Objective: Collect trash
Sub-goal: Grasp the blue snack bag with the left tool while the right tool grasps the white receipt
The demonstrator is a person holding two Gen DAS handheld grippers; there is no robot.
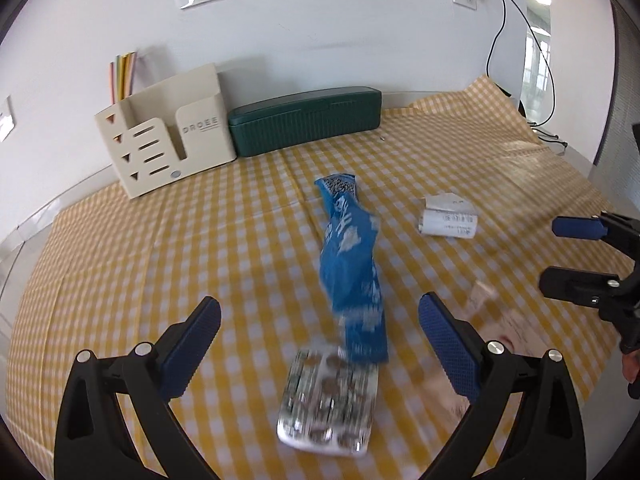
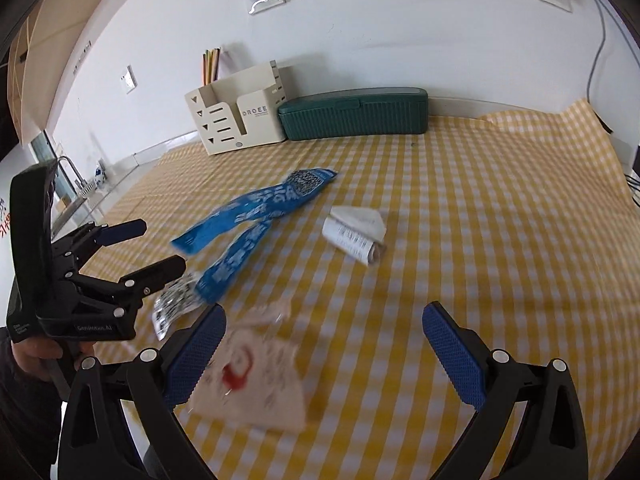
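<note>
A crumpled blue wrapper (image 1: 352,272) lies on the yellow checked tablecloth (image 1: 200,240), between my left gripper's open fingers and beyond them. A silver blister pack (image 1: 330,404) lies just below it. My left gripper (image 1: 320,344) is open and empty above them. A rolled white receipt (image 1: 448,220) lies to the right. In the right wrist view my right gripper (image 2: 324,344) is open and empty over a beige paper wrapper with a red mark (image 2: 256,376). The blue wrapper (image 2: 256,220), the receipt (image 2: 356,232) and my left gripper (image 2: 156,248) show there too.
A dark green long box (image 1: 306,120) and a cream desk organiser (image 1: 164,140) stand against the back wall. A black cable (image 1: 520,60) hangs from a wall socket at the right. The right gripper (image 1: 576,252) shows at the left view's right edge.
</note>
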